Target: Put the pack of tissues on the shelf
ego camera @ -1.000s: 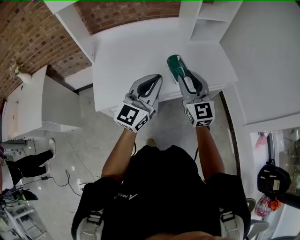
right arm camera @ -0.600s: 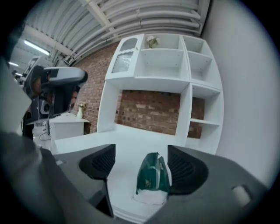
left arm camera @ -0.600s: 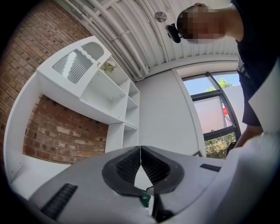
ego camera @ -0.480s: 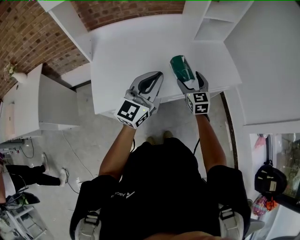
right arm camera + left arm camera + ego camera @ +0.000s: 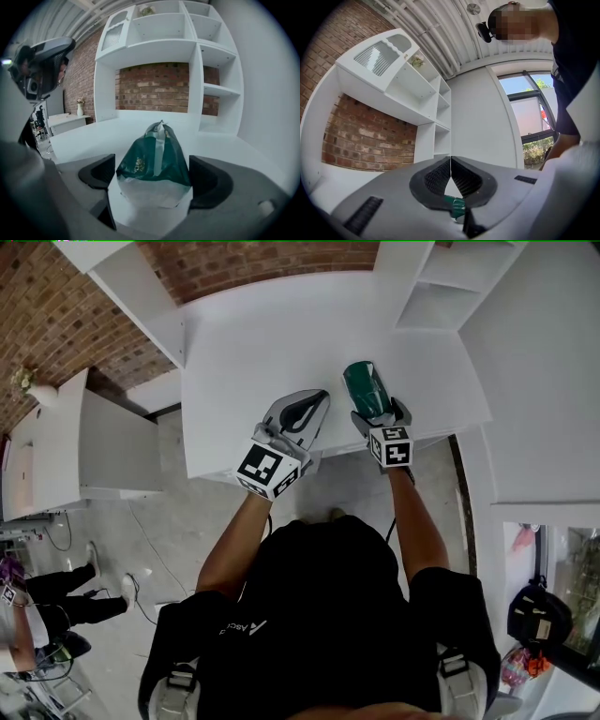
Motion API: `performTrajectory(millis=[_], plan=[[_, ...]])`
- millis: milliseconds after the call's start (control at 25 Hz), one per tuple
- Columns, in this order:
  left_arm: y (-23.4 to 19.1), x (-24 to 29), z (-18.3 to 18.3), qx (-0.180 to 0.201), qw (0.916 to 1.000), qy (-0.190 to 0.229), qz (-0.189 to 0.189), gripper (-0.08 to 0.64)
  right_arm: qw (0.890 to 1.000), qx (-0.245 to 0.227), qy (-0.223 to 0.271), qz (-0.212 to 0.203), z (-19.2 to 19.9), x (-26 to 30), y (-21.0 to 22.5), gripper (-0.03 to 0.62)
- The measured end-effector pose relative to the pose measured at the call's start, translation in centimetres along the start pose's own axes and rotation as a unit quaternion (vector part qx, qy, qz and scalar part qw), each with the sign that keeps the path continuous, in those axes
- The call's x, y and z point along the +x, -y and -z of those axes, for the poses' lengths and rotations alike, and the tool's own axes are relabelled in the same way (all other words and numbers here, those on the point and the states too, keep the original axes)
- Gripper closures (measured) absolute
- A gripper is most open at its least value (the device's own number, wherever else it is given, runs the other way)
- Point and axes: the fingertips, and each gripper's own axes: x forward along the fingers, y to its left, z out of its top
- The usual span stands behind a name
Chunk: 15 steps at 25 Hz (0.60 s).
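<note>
The pack of tissues (image 5: 156,161), dark green with a white end, lies on the white counter (image 5: 93,136) between my right gripper's (image 5: 154,180) jaws. Those jaws are opening, and neither pad (image 5: 99,170) touches the pack. From the head view, the pack (image 5: 363,385) sits near the counter's front edge, just ahead of the right gripper (image 5: 379,414). My left gripper (image 5: 317,401) hovers to the pack's left, shut and empty. In the left gripper view its jaws (image 5: 451,172) meet, and a sliver of the green pack (image 5: 456,204) shows below them.
A white shelf unit (image 5: 216,89) with open compartments stands at the counter's back right, against a brick wall (image 5: 154,89). A lower white cabinet (image 5: 66,446) stands to the left on the floor. A person's legs (image 5: 56,601) show at far left.
The right gripper's jaws have spread apart and let go of the pack, which now rests on the counter. The left gripper has stayed where it was.
</note>
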Motion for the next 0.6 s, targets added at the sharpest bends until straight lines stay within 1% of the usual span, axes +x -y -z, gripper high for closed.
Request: performTrajectory(millis=[160,200,240,280,400,480,600], plan=[[-0.5,0.8,0.4,-0.001,1.0,-0.006,-0.007,0.558,0.999,-0.006,-0.031,-0.002,1.0,0.9,0.1,0.126],[-0.5,1.0,0.5,-0.002,0.9999,-0.008,-0.009,0.558,0.999,-0.009,-0.034,0.0,1.2,0.9,0.2,0.149],[-0.5,1.1,0.6,-0.003,0.9999,-0.009,-0.01,0.558,0.999,-0.01,-0.033,0.003,1.3,0.8,0.4,0.197],[-0.5,1.2,0.7,-0.004,0.9999,-0.01,-0.012,0.558,0.999,-0.011,-0.031,0.005,1.3,0.7,0.6,0.225],[-0.6,1.4,0.8,-0.008,0.9998,-0.011,-0.017,0.558,0.999,-0.022,-0.026,0.008,1.1,0.5,0.7,0.283],[-0.3,1.5,0.9,-0.01,0.9997,-0.013,-0.019,0.558,0.999,-0.031,-0.026,0.01,1.0,0.2,0.8,0.313],[0.2,1.8,0.9,-0.011,0.9996,-0.015,-0.02,0.558,0.999,-0.033,-0.021,0.015,0.6,-0.5,1.3,0.33]])
